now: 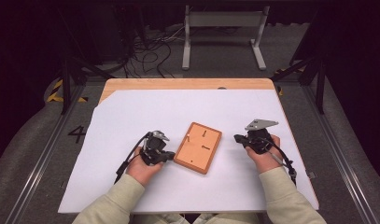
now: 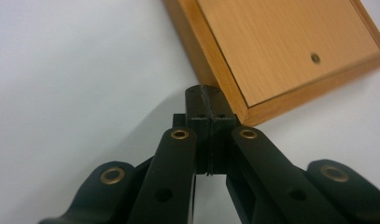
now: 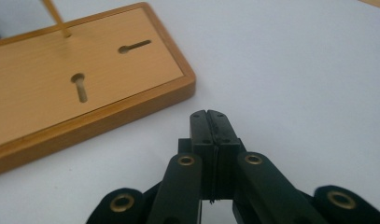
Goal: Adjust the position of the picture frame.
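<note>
A flat wooden board [image 1: 198,147] with a raised rim lies tilted in the middle of the white table cover. Its face has two keyhole slots [image 3: 79,87] and a small hole [image 2: 315,58], and a thin peg [image 1: 189,137] stands near its far left corner. My left gripper [image 1: 170,156] rests just left of the board; in the left gripper view [image 2: 207,95] its jaws are pressed together, empty, right by the board's near corner. My right gripper [image 1: 236,138] is right of the board, jaws together and empty [image 3: 209,116], a short way from the rim.
The white sheet [image 1: 145,112] covers most of a wooden tabletop [image 1: 178,83]. Beyond the far edge, on the floor, are cables [image 1: 150,51] and a white metal stand [image 1: 222,28]. Metal rails [image 1: 43,154] run along both sides of the table.
</note>
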### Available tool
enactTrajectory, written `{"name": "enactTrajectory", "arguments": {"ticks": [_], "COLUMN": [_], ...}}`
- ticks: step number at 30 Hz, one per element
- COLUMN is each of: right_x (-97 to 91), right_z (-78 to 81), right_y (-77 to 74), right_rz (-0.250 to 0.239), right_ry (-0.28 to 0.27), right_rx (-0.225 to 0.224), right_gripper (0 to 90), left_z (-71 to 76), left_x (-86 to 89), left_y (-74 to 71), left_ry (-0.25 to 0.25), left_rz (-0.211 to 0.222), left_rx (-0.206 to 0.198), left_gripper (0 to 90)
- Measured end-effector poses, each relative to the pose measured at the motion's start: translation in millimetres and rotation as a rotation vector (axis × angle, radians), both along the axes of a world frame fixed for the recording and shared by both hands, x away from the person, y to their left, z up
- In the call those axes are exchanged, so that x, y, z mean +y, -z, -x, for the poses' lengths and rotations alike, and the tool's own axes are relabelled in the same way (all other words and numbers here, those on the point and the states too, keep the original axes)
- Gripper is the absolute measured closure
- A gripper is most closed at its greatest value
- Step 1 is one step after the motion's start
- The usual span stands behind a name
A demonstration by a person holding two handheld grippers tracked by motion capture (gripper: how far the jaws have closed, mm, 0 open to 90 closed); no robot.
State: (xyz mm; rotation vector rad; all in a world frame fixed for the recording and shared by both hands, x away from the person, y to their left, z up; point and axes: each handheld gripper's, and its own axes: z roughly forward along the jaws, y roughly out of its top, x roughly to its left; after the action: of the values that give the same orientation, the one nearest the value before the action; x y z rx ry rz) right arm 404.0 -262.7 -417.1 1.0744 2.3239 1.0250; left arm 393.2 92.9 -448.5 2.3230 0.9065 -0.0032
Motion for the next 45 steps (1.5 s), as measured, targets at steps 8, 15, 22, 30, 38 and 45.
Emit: {"name": "enactTrajectory", "arguments": {"ticks": [8,15,22,30,38,45], "right_x": [-19.5,-12.8,10.1,43.5,90.9,154.3], "right_z": [2.6,-8.1,-40.7,-73.6,-85.9,-77.2], "right_y": [-1.1,2.7,9.8,14.8,21.8,20.2], "right_rz": [-0.030,-0.040,0.006,0.055,0.055,0.073], "right_ry": [0.029,0.020,0.052,0.048,-0.112,-0.343], "right_rx": [0.025,0.085,0.112,0.165,0.216,0.220], "right_gripper": [90.0,90.0,90.0,90.0,90.0,90.0], "left_z": [28.2,40.1,34.7,15.8,4.1,-2.8], "left_x": [-33.7,-69.5,-60.4,-6.4,26.2,47.8], "left_y": [0.2,2.6,-3.8,-17.7,-21.1,-14.0], "left_ry": [0.120,0.178,0.132,-0.009,-0.113,-0.169], "left_rz": [-0.006,0.022,0.044,0.083,0.090,0.065], "left_rx": [-0.016,-0.049,-0.039,-0.094,-0.123,-0.088], "left_gripper": [90.0,89.9,89.7,89.7,89.6,89.6]}}
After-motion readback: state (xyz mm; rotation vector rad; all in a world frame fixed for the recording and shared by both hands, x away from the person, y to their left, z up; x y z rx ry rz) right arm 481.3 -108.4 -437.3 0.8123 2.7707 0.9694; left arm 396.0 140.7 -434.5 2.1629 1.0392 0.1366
